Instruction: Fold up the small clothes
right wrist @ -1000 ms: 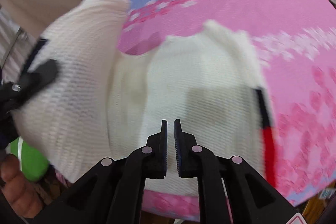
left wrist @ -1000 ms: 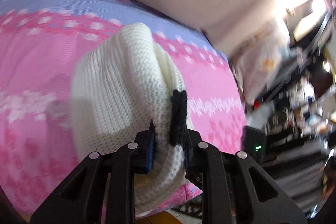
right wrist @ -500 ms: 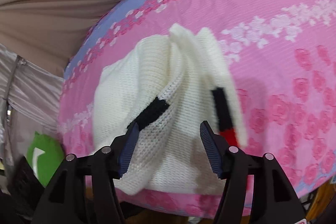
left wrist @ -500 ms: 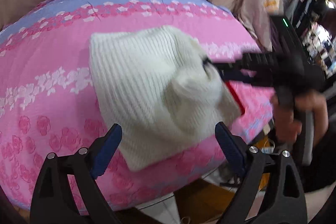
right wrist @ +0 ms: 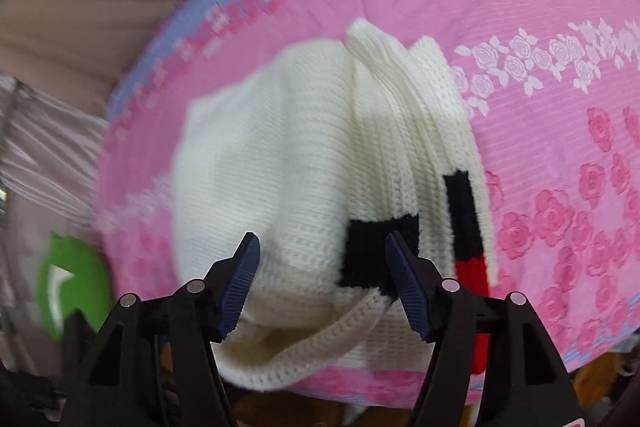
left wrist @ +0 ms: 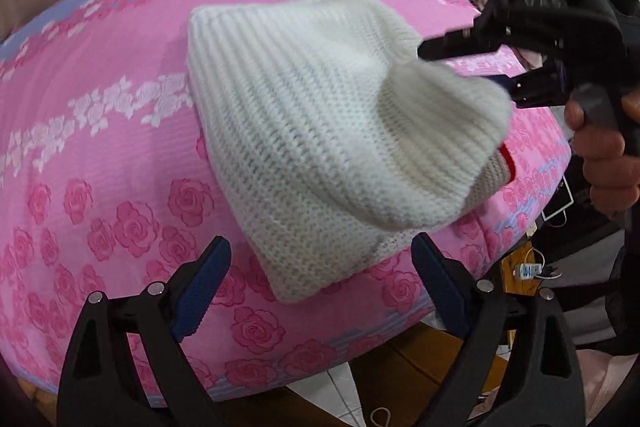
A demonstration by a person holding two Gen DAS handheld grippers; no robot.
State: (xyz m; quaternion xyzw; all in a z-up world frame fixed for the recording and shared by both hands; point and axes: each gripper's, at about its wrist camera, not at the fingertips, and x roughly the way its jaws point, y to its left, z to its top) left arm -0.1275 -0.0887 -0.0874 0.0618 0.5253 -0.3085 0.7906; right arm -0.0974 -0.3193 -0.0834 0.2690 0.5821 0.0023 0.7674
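White knit sweater (left wrist: 320,131) lies folded mid-frame on my pink flowery cloth (left wrist: 100,147). Both my left hand-held gripper (left wrist: 320,291) and right hand-held gripper (right wrist: 322,283) gape wide, holding nothing.

A small cream-white knit sweater (left wrist: 320,131) lies folded over on itself on the pink rose-print cloth (left wrist: 100,155), near its front edge. Its upper layer bulges in a rounded hump at one end. Black and red knit bands (right wrist: 466,227) mark the edges there.
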